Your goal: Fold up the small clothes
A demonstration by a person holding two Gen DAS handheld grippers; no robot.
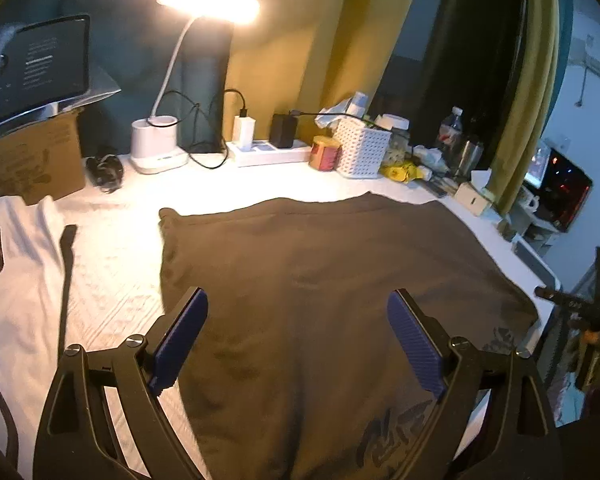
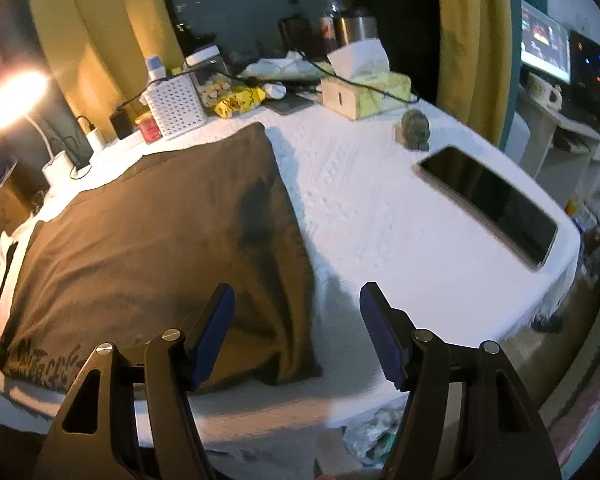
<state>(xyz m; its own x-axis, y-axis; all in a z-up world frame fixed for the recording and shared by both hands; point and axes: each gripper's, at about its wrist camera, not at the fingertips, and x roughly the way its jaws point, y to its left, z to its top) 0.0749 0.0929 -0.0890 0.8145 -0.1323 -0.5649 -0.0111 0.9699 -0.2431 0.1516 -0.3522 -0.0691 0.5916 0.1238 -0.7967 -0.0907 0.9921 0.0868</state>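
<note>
Two sets of tongs hover released over a brown garment (image 1: 320,280) spread flat on the white-covered bench (image 2: 380,208). The left tongs (image 1: 298,336) hang above its near middle; the right tongs (image 2: 297,330) straddle its near right edge. A black phone (image 2: 488,208) lies well to the right.

Brown printed garment (image 1: 320,280), spread flat on white tablecloth (image 2: 380,216)
</note>
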